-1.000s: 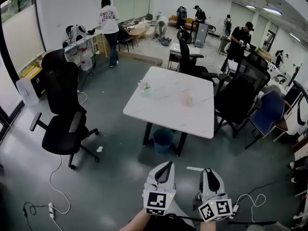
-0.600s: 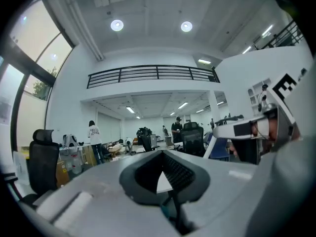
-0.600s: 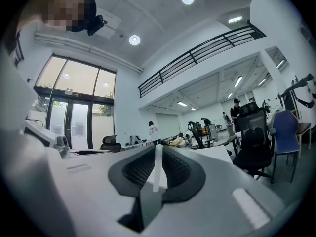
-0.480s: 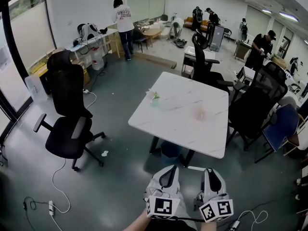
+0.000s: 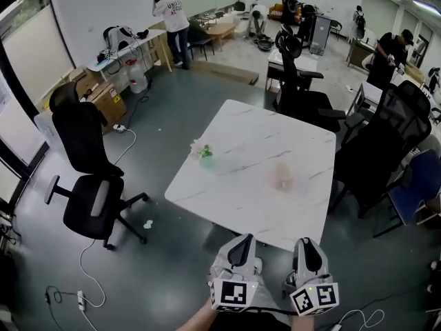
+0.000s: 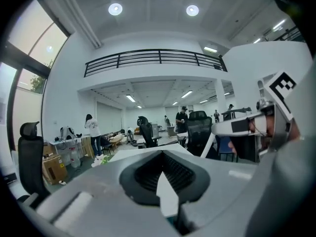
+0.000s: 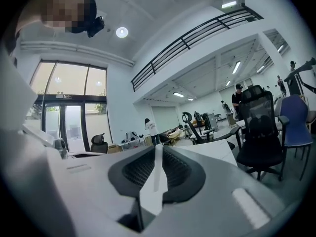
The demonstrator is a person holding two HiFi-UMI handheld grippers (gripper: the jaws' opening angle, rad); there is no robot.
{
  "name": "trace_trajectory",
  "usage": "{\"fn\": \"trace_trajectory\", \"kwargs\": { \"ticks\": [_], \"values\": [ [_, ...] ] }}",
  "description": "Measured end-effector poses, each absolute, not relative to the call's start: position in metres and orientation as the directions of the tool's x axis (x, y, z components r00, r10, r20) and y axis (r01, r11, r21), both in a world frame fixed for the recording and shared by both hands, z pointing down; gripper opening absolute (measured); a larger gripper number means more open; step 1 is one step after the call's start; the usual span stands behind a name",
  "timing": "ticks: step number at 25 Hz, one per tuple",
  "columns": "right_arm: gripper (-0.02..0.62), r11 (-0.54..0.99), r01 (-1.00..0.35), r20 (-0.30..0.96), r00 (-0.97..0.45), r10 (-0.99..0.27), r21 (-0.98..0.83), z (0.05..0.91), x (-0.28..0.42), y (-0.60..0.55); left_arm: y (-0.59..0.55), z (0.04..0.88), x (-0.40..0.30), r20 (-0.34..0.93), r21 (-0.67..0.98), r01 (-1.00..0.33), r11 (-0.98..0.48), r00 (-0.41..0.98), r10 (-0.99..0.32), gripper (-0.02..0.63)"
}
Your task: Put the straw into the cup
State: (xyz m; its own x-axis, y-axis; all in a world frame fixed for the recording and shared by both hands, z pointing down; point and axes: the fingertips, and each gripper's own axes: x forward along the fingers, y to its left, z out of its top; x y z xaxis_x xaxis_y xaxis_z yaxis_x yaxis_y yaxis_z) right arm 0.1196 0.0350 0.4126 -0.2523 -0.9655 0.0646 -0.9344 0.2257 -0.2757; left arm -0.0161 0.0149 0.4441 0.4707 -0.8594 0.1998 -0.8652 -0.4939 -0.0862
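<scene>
Closer than a second ago, the white bench (image 5: 262, 126) carries one pale cup (image 5: 282, 174) and one small green-and-white object (image 5: 202, 150), well apart. Two grippers point level, side by side, at its near edge: left gripper (image 5: 241, 239) fingers clenched on nothing, right gripper (image 5: 307, 242) fingers a slit apart, empty.

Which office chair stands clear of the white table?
The black chair at far left, alone by the window; the other chairs hug the table's far and right sides.

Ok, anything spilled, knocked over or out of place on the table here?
Nothing stands out. The translucent pinkish cup appears upright on the white marble-patterned table, apart from a small green-and-white item too small to identify. No spill shows.
</scene>
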Motion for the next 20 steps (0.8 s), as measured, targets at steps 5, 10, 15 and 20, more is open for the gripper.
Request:
{"fn": "trace_trajectory", "kwargs": {
  "ticks": [5, 10, 15, 20],
  "values": [
    [0.048, 0.224, -0.926, 0.071, -0.257, -0.964, -0.305, 0.413, 0.162, -0.043, -0.062, 0.434, 0.029, 0.221, -0.111, -0.848, -0.518, 0.488, -0.845, 0.002],
    [0.049, 0.234, -0.914, 0.056, -0.266, -0.962, -0.331, 0.41, 0.19, -0.089, -0.106, 0.446, 0.05, 0.257, -0.014, -0.863, -0.506, 0.486, -0.835, 0.002],
    [0.048, 0.232, -0.909, 0.08, -0.275, -0.958, -0.347, 0.419, 0.195, -0.11, -0.134, 0.464, 0.054, 0.304, 0.074, -0.873, -0.482, 0.48, -0.823, 0.002],
    [0.049, 0.211, -0.911, 0.116, -0.267, -0.957, -0.354, 0.434, 0.199, -0.132, -0.152, 0.474, 0.062, 0.324, 0.057, -0.863, -0.502, 0.492, -0.808, 0.002]
  ]
}}
